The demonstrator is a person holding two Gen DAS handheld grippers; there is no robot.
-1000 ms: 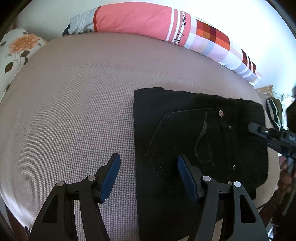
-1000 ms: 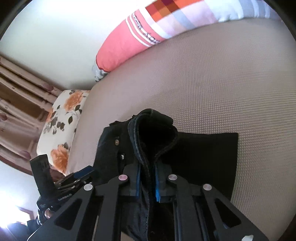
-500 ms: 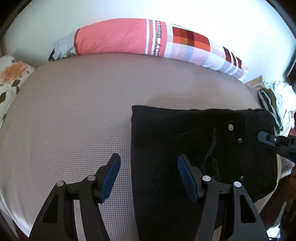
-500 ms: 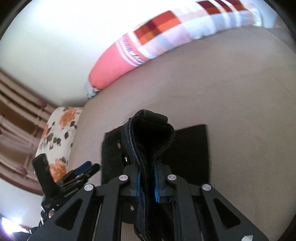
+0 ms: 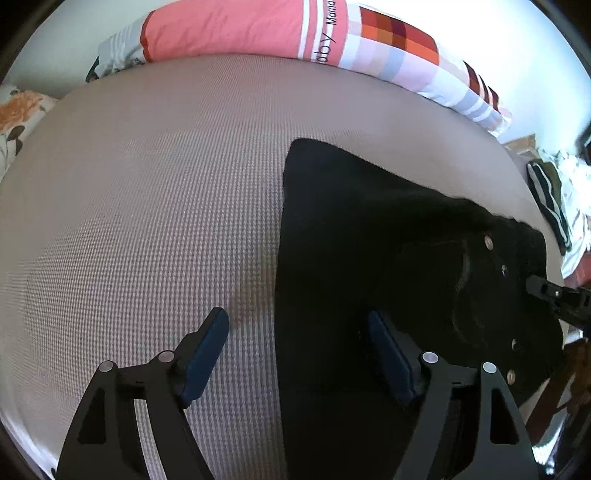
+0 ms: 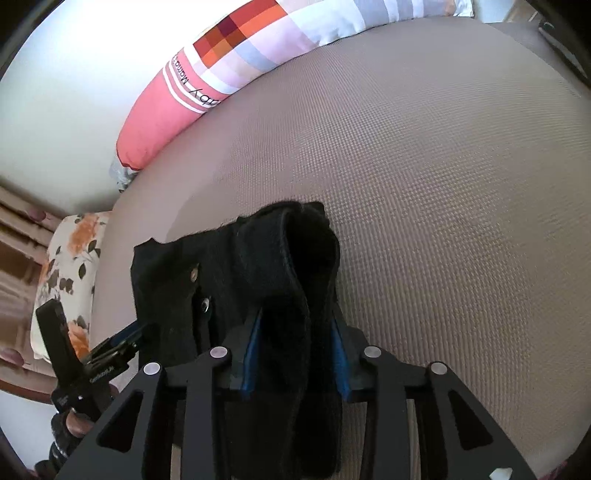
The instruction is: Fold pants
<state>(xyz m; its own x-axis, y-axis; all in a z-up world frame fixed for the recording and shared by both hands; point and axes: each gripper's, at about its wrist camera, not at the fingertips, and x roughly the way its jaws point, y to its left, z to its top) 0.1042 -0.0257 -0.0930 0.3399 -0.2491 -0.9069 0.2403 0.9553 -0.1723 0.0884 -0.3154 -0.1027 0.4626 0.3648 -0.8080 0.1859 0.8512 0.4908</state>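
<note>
The black pants lie folded on the bed, soft and floppy; best gripped at the thick waistband. Right gripper jaws are opening around that band; left gripper jaws are opening, empty.

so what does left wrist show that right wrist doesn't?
Left wrist only: the pants' folded body spread flat, the striped clothes at the far right, and the left gripper's opening jaws straddling the pants' left edge, nothing between the pads.

Right wrist only: the waistband bunched between the right gripper's opening jaws, gaps visible beside each pad.

Both: the pants, their rivets, the checked bed cover, the long pink pillow, the floral cushion, and each other's gripper at frame edge.
</note>
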